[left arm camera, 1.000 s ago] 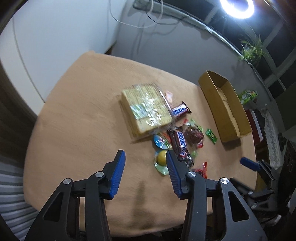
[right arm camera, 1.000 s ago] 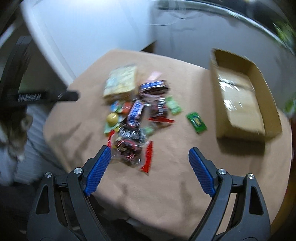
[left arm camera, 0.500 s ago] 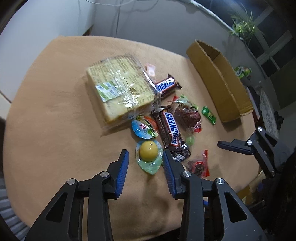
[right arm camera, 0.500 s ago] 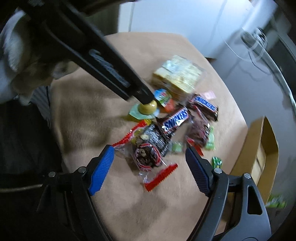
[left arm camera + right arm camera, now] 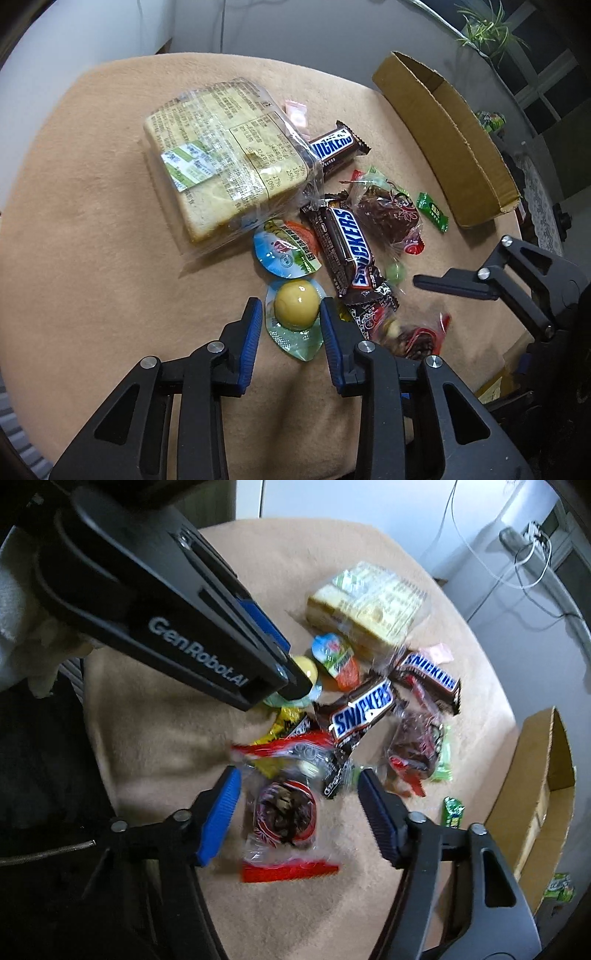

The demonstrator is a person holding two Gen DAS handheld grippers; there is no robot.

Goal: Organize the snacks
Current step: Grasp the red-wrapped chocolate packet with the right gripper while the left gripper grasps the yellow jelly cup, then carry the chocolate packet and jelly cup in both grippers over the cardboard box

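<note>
A: Starting on the left, what was the left hand-held gripper (image 5: 291,325) doing?

B: Its jaws stood apart on either side of the yellow jelly cup (image 5: 296,309), close to the dome but not visibly pressing it. The cup sat just in front of the bread pack (image 5: 225,155), on the near edge of the snack pile.

A: And further right?

B: Right of the bread pack lay two Snickers bars (image 5: 347,247), a dark wrapped cake (image 5: 388,214) and a small green candy (image 5: 432,211). The cardboard box (image 5: 476,177) stood well to the right of the bread pack, apparently with nothing in it. The right hand-held gripper (image 5: 297,812) hung wide open over a red-edged clear packet (image 5: 286,819), holding nothing.

A: What could have gone wrong from there?

B: My guess is the jelly cup. The dome looked smooth and rounded, so closing high on it might squeeze it out forward; closing on the thin foil rim might fold it. The second cup (image 5: 286,251) touched it, so a nudge could shove both into the bars. The right view was blurred, which suggests that hand was moving; a quick drop onto the slack packet could catch only loose film, or drag the neighbouring wrappers along.

A: The surface and room?

B: The table (image 5: 92,221) wore a soft tan cloth, which might bunch under a scraping finger. Beyond the bread pack were pale walls, dangling cables (image 5: 532,554), a potted plant (image 5: 484,26) and a dark window.
</note>
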